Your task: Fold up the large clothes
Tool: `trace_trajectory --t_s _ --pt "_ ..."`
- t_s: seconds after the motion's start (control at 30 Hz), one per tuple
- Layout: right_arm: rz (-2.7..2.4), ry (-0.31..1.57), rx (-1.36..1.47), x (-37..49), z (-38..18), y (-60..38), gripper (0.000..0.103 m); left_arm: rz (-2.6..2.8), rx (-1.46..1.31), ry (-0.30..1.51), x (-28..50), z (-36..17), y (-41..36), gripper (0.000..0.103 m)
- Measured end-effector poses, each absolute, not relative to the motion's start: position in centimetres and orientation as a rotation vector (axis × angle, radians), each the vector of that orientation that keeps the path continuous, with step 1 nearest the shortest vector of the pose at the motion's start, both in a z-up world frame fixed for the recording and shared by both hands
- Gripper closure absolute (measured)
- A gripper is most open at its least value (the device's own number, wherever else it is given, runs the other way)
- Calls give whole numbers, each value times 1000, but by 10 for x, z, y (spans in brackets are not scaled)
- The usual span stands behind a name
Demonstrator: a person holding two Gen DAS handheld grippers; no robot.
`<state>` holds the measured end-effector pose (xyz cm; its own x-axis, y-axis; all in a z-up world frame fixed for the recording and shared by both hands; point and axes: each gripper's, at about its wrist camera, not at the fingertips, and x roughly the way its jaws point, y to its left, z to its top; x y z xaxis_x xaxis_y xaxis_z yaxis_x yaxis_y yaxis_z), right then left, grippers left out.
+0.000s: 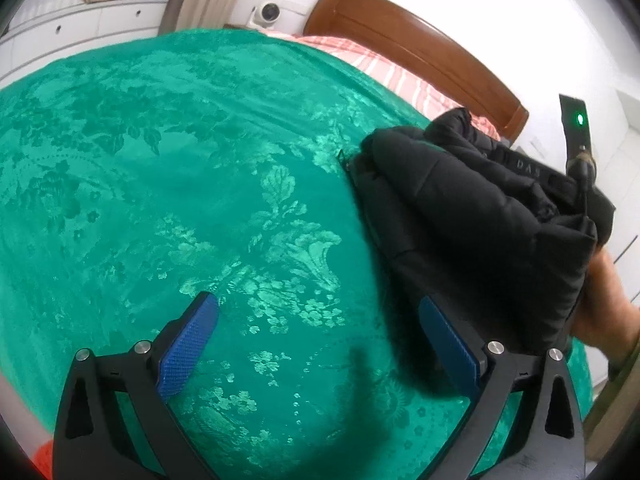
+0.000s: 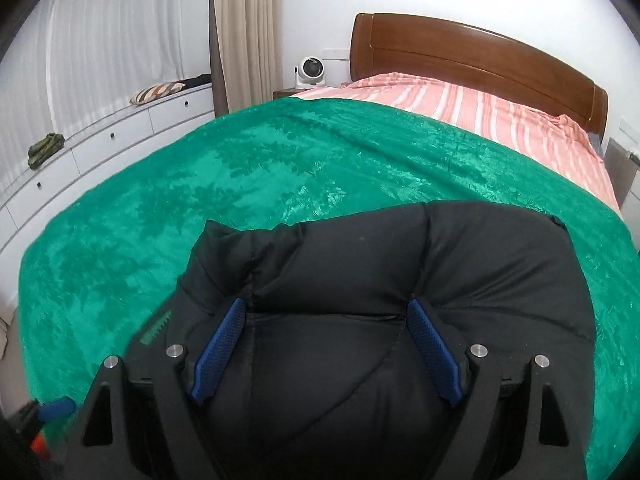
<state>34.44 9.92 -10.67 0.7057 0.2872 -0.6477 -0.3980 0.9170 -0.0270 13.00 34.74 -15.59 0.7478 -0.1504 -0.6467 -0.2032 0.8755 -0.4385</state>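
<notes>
Green patterned bedspread (image 1: 180,168) covers most of a bed with a wooden headboard (image 2: 472,56) and a pink striped sheet (image 2: 500,120) near the head. On the left gripper (image 1: 320,336) the blue pads are spread wide over bare bedspread, holding nothing. On the right gripper (image 2: 326,344) the pads sit apart on either side of a bulge of the black puffy jacket (image 2: 380,264); whether they squeeze it I cannot tell. That jacket lies bundled on the bedspread near the bed's edge. White drawers (image 2: 100,140) line the wall, and a small fan (image 2: 308,72) stands beside the headboard
</notes>
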Motion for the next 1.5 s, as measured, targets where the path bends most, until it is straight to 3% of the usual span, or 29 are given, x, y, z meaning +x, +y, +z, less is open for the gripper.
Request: trace_trajectory --t_s 0.8,0.97,1.13,1.5 --pt "361 720 -254 359 -126 107 19 105 -371 812 143 -167 333 1" --pt "390 750 -276 349 -101 105 20 113 -343 820 142 -168 329 1" --pt "460 632 -200 291 -59 79 20 104 -371 813 140 -168 332 1" --pt "422 624 -298 258 -135 87 15 107 -373 814 136 -168 332 1"
